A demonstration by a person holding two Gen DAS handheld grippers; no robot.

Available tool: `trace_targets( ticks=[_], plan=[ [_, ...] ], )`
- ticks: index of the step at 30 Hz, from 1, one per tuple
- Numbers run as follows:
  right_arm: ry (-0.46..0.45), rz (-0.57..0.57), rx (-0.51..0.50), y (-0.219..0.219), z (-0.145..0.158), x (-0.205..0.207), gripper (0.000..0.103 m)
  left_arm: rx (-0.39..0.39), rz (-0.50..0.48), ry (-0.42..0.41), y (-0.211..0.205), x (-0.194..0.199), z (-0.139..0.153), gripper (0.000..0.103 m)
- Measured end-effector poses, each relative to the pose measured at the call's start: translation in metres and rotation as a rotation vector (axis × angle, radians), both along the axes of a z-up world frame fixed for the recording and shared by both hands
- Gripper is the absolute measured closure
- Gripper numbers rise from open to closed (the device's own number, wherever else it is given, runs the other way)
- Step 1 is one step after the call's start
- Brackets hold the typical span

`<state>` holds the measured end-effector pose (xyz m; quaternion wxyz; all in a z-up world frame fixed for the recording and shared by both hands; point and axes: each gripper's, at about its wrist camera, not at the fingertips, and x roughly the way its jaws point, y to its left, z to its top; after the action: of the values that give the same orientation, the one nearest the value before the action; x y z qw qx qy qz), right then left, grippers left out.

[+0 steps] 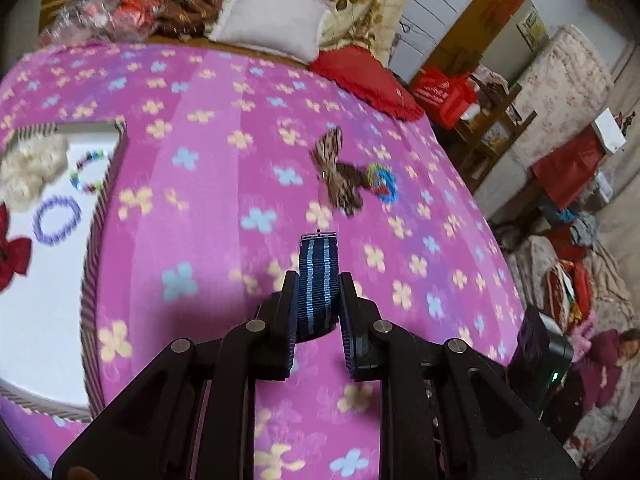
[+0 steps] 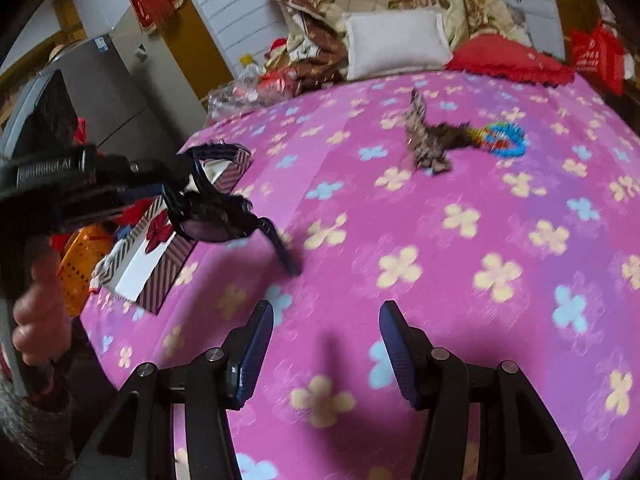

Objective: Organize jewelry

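Note:
My left gripper (image 1: 318, 280) is shut on a navy watch strap with light-blue stripes (image 1: 319, 264), held above the pink flowered bedspread (image 1: 224, 184). From the right wrist view, the left gripper (image 2: 224, 208) hangs near the striped gift box (image 2: 172, 268) with the watch (image 2: 208, 232) in it, one strap end dangling. My right gripper (image 2: 326, 312) is open over the bedspread with nothing between its fingers. A brown bow clip (image 1: 336, 176) and a blue multicoloured bracelet (image 1: 384, 182) lie together further out on the bed.
The striped box (image 1: 116, 160) at the left holds a white fluffy piece (image 1: 28, 168), a multicoloured bead bracelet (image 1: 86, 172), a purple bead bracelet (image 1: 56, 220) and a red bow (image 1: 12, 248). A white pillow (image 1: 272, 20) and a red cushion (image 1: 364, 80) lie at the bed's far end. A person's hand (image 2: 36, 320) grips the left tool.

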<state>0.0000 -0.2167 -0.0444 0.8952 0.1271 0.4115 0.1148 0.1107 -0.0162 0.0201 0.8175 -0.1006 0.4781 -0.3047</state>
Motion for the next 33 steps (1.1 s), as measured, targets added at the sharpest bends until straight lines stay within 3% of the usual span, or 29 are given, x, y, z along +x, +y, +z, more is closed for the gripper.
trace_targets(
  ticks=[10,15,19,21,28,31,33],
  plan=[
    [0.065,0.028,-0.035,0.03,0.004,0.032,0.05,0.03,0.022,0.067,0.028,0.038,-0.058,0.085],
    [0.096,0.057,-0.112,0.059,-0.003,0.055,0.05,-0.058,0.036,0.156,0.053,0.055,-0.083,0.084],
    [0.111,0.083,-0.127,0.078,-0.005,0.077,0.05,-0.112,0.051,0.142,0.075,0.058,-0.074,0.073],
    [0.112,0.095,-0.134,0.087,-0.003,0.088,0.05,-0.149,0.062,0.13,0.085,0.057,-0.069,0.062],
    [0.128,0.197,-0.15,0.119,-0.002,0.103,0.05,-0.178,0.097,0.111,0.108,0.054,-0.061,0.062],
    [0.154,0.268,-0.182,0.134,-0.006,0.1,0.05,-0.16,0.122,0.09,0.113,0.053,-0.057,0.062],
    [0.145,0.253,-0.244,0.134,-0.01,0.095,0.05,-0.12,0.129,0.075,0.113,0.051,-0.056,0.061]
  ],
)
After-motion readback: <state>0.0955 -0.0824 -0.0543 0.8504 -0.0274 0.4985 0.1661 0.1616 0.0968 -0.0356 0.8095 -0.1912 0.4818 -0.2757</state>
